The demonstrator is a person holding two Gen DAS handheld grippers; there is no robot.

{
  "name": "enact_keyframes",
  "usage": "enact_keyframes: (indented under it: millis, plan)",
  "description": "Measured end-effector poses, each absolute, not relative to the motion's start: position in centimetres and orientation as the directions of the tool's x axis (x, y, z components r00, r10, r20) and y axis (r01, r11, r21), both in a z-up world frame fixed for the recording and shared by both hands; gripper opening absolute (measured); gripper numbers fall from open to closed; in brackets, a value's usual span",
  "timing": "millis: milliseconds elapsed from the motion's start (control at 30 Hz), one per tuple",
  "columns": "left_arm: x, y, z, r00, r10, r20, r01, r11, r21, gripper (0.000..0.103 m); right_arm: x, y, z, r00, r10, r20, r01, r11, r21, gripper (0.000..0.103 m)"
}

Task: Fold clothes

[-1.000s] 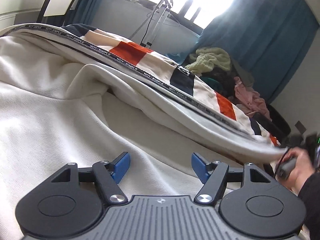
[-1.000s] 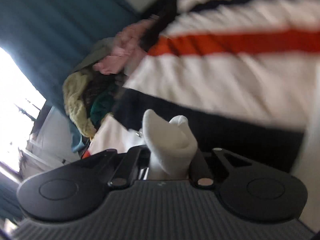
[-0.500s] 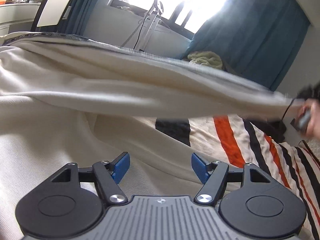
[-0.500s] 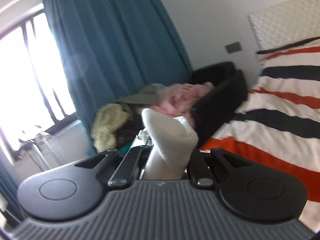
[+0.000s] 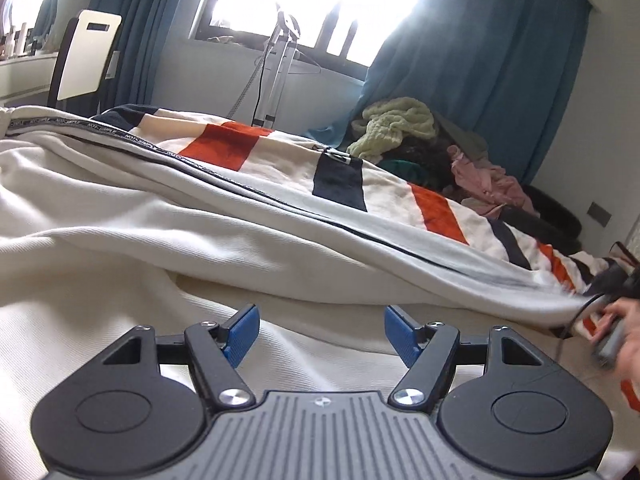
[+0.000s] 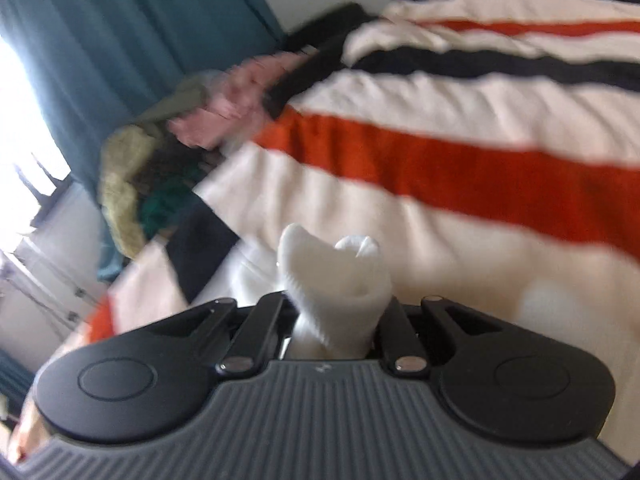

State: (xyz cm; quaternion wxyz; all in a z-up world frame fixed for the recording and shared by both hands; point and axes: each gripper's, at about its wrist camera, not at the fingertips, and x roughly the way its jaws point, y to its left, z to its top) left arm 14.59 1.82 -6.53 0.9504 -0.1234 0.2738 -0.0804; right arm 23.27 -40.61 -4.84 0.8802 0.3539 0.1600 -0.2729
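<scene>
A cream-white garment [image 5: 120, 240] with a black lettered trim band lies spread over the striped bedspread [image 5: 240, 148]. My left gripper [image 5: 320, 328] is open with its blue pads just above the cream fabric, holding nothing. My right gripper [image 6: 336, 304] is shut on a bunched fold of the white garment [image 6: 340, 276], low over the striped bedspread [image 6: 480, 168]. In the left wrist view the right hand [image 5: 616, 332] holds the garment's far edge at the right, stretched toward it.
A pile of clothes [image 5: 420, 144], yellow-green, dark and pink, lies at the bed's far side beside blue curtains [image 5: 480, 60]; it also shows in the right wrist view [image 6: 168, 160]. A metal stand [image 5: 276, 64] and a chair [image 5: 84, 60] stand by the window.
The right gripper lifted the garment's edge high across the view, then brought it back down low over the bed. The left gripper stayed open and still.
</scene>
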Motion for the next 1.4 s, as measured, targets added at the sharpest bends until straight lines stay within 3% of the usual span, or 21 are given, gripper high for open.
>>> enact_keyframes:
  millis: [100, 233, 400, 433, 533, 567, 833, 1000, 1167, 1233, 1400]
  plan:
    - [14.1, 2.2, -6.2, 0.837, -0.218, -0.502, 0.091, 0.960, -0.266, 0.071, 22.7, -41.0, -4.4, 0.821, -0.345, -0.455, 0.559, 0.650, 0.516, 0.011]
    - [13.8, 2.7, -5.4, 0.869, -0.152, -0.471, 0.055, 0.975, -0.214, 0.071, 21.2, -42.3, -7.3, 0.810, -0.294, -0.507, 0.563, 0.629, 0.536, 0.012]
    - [12.8, 3.5, -4.0, 0.898, -0.131, -0.421, 0.050, 0.979, -0.200, 0.081, 20.6, -43.3, -8.8, 0.801, -0.140, -0.583, 0.509, 0.671, 0.538, 0.023]
    - [12.6, 3.4, -3.7, 0.900, -0.139, -0.414, 0.062, 0.979, -0.195, 0.081, 20.6, -43.3, -8.4, 0.795, -0.109, -0.596, 0.498, 0.678, 0.540, 0.034]
    - [11.8, 2.7, -2.8, 0.908, -0.148, -0.392, 0.091, 0.983, -0.160, 0.083, 20.2, -42.0, -5.9, 0.780, -0.042, -0.624, 0.445, 0.738, 0.507, 0.083]
    - [11.5, 2.4, -2.5, 0.911, -0.149, -0.385, 0.100, 0.984, -0.144, 0.083, 19.9, -41.2, -4.9, 0.780, -0.034, -0.625, 0.424, 0.763, 0.487, 0.091]
    - [7.1, 0.8, -1.0, 0.913, -0.196, -0.358, 0.196, 0.980, -0.035, 0.083, 13.7, -32.8, 1.9, 0.808, 0.001, -0.590, 0.242, 0.911, 0.333, 0.091]
    - [3.1, 1.8, -0.1, 0.928, -0.153, -0.340, 0.185, 0.981, 0.065, 0.087, 7.6, -27.6, 4.5, 0.848, 0.106, -0.518, 0.089, 0.937, 0.338, 0.091]
    - [1.1, 4.7, 0.5, 0.914, -0.138, -0.380, 0.138, 0.990, -0.029, 0.088, 2.7, -24.3, 4.8, 0.867, 0.164, -0.471, -0.030, 0.960, 0.279, 0.091]
    - [0.8, 6.3, 0.6, 0.903, -0.104, -0.417, 0.078, 0.994, -0.078, 0.088, 2.3, -24.1, 4.3, 0.851, 0.170, -0.496, -0.043, 0.966, 0.257, 0.091]
    - [0.3, 12.1, 0.4, 0.848, -0.042, -0.528, -0.127, 0.952, -0.279, 0.091, 2.8, -26.8, 3.0, 0.826, 0.024, -0.564, 0.136, 0.961, 0.240, 0.091]
